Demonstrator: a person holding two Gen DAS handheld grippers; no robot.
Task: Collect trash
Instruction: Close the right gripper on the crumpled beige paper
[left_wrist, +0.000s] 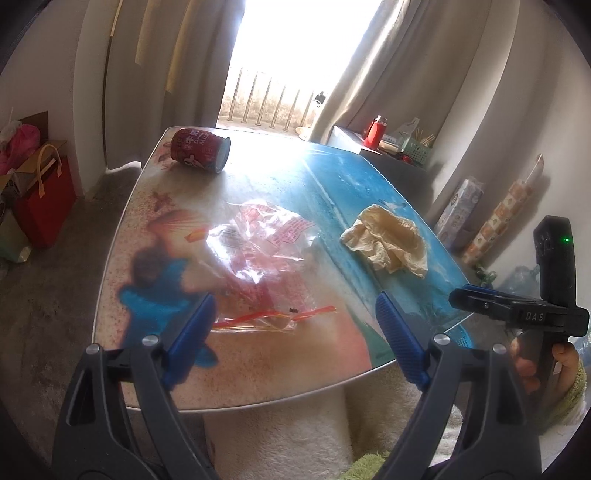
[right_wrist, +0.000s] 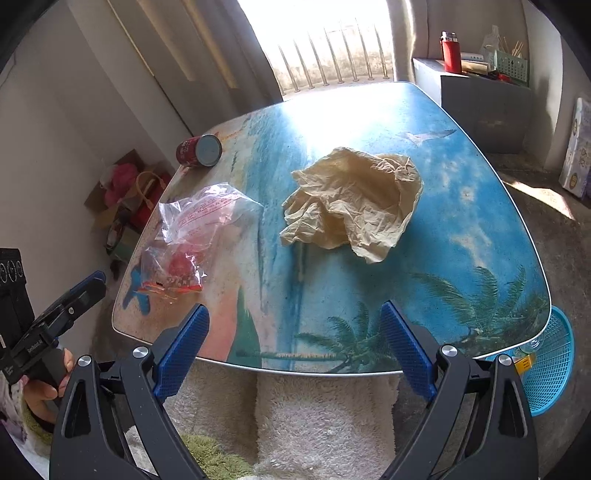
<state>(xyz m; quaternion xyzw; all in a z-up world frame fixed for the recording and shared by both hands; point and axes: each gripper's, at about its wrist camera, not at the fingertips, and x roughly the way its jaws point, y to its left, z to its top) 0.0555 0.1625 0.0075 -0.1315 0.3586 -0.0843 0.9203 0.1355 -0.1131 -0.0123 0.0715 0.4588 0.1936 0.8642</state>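
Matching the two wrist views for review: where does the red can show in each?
Left wrist: the can lies on its side at the table's far left corner, upper left of the picture.
Right wrist: the can is left of centre, upper part, at the table's far left edge.
Shared landmark: the crumpled paper.
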